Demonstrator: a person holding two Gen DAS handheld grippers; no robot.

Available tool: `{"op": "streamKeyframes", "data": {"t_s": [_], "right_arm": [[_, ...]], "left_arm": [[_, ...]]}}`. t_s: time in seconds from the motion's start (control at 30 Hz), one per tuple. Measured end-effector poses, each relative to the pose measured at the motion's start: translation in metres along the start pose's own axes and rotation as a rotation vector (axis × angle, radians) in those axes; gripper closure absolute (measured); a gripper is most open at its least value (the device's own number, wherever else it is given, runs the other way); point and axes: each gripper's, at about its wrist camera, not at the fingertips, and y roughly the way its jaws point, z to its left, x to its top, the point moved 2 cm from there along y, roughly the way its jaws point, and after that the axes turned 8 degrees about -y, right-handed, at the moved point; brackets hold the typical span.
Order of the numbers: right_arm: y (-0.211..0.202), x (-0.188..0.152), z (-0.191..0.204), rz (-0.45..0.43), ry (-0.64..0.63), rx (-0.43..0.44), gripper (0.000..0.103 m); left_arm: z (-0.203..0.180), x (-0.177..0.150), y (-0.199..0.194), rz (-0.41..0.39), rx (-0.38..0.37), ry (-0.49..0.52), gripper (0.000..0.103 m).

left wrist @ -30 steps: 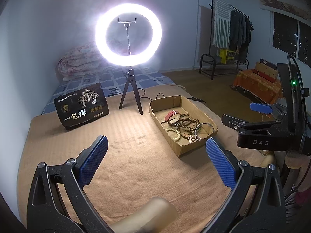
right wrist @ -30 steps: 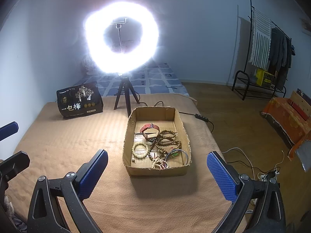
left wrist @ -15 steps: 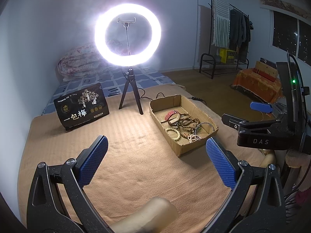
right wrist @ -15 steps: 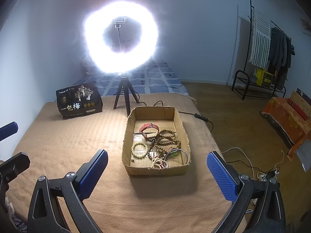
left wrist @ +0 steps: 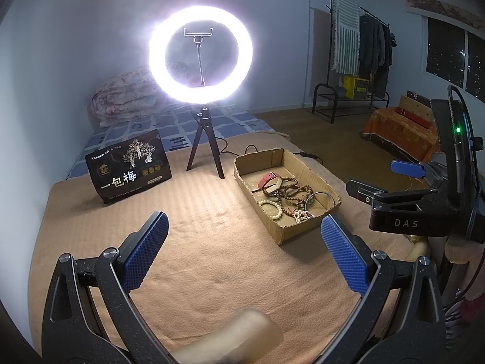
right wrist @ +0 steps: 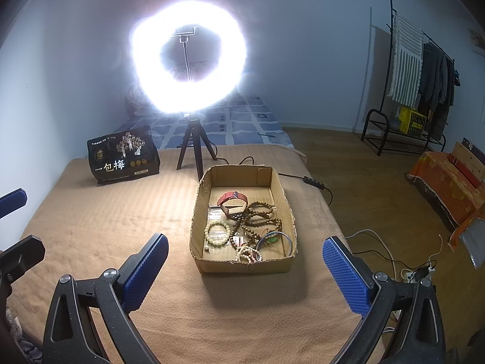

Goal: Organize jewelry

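Both grippers, left (left wrist: 242, 251) and right (right wrist: 245, 268), are hovering with fingers spread wide and empty above the bed (right wrist: 106, 227); bracelets (right wrist: 247, 227) are lying tangled inside the cardboard box (right wrist: 245, 265).

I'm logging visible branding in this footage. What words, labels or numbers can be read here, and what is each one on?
"一包梅": large white characters on the black pouch standing on the blanket.
"DAS": on the black body of the right gripper, seen from the left wrist view.
The pouch's smaller print and round emblems are too small to read.
Nothing readable shows on the cardboard box.
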Motion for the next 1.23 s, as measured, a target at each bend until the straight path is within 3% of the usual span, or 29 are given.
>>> {"op": "streamKeyframes", "data": {"t_s": [1.23], "right_arm": [[0.002,-0.009,-0.002,0.013,-0.014,0.005,0.0]], "left_arm": [[0.004,0.003,-0.003,-0.021,0.009,0.013,0.001]]}}
